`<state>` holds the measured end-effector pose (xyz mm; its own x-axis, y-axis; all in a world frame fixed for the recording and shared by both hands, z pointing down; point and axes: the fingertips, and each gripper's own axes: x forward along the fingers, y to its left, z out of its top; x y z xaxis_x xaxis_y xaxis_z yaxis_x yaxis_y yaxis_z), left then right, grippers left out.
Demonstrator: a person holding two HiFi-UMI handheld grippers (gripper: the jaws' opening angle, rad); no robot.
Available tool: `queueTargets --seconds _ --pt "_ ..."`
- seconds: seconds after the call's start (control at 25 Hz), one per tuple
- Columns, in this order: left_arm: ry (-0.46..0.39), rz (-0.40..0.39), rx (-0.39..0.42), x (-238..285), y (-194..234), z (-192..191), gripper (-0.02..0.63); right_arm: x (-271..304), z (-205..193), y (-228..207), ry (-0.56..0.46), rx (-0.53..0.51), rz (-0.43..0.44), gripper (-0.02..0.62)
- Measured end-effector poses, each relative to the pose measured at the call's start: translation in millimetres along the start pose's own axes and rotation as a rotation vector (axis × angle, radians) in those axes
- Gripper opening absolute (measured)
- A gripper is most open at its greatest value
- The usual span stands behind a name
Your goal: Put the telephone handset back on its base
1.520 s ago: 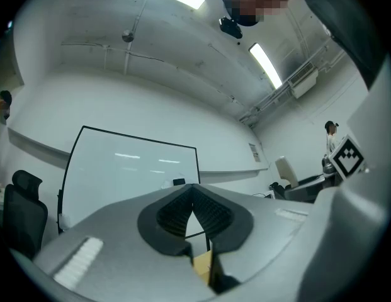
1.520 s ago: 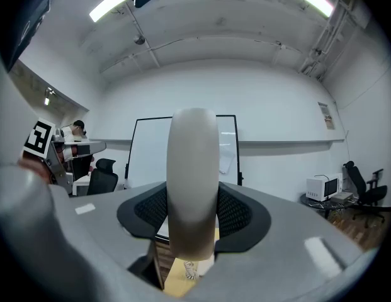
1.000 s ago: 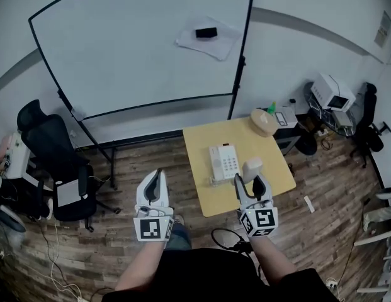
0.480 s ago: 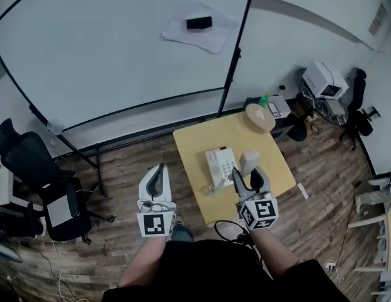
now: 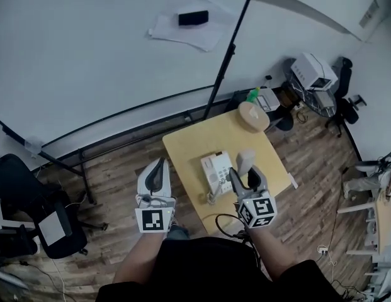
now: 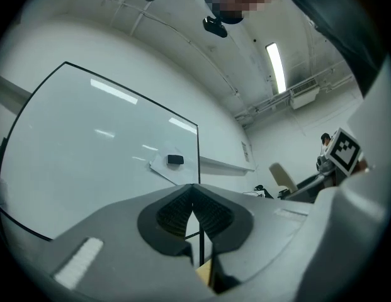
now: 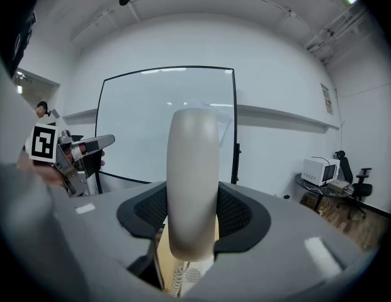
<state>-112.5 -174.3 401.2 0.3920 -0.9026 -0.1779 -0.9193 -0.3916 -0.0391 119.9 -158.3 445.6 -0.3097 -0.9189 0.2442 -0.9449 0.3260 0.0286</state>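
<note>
- Handset stands upright between the right gripper's fingers, gripped.
- Base on the surface, just left of those fingers.
- Left gripper's fingers closed, empty, pointing forward.

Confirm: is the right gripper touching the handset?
Touching. The right gripper has the handset clamped between its pads, both pressing its sides, plainly seen in the right gripper view.

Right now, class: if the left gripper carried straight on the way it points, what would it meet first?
Probably the whiteboard, near its right edge. The left gripper aims at it, passing left of the table. Depth is hard to judge.
</note>
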Motion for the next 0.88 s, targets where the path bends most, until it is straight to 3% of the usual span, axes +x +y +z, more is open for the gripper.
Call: queueTargets --seconds 0.28,0.52,0.88 --pt "-0.016 0.009 0.015 28.6 11.0 -14.6 0.000 35.1 -22.9 -7.8 0.080 -0.002 0.036 0.221" --pt "-0.022 0.063 0.010 37.4 8.3 -22.1 0.000 58.6 -36.6 -13.8 0.116 0.004 0.075 0.221" --pt "0.005 0.039 0.032 46.5 -11.9 -25.0 0.000 86.2 -59.9 -16.5 0.211 0.018 0.132 0.221"
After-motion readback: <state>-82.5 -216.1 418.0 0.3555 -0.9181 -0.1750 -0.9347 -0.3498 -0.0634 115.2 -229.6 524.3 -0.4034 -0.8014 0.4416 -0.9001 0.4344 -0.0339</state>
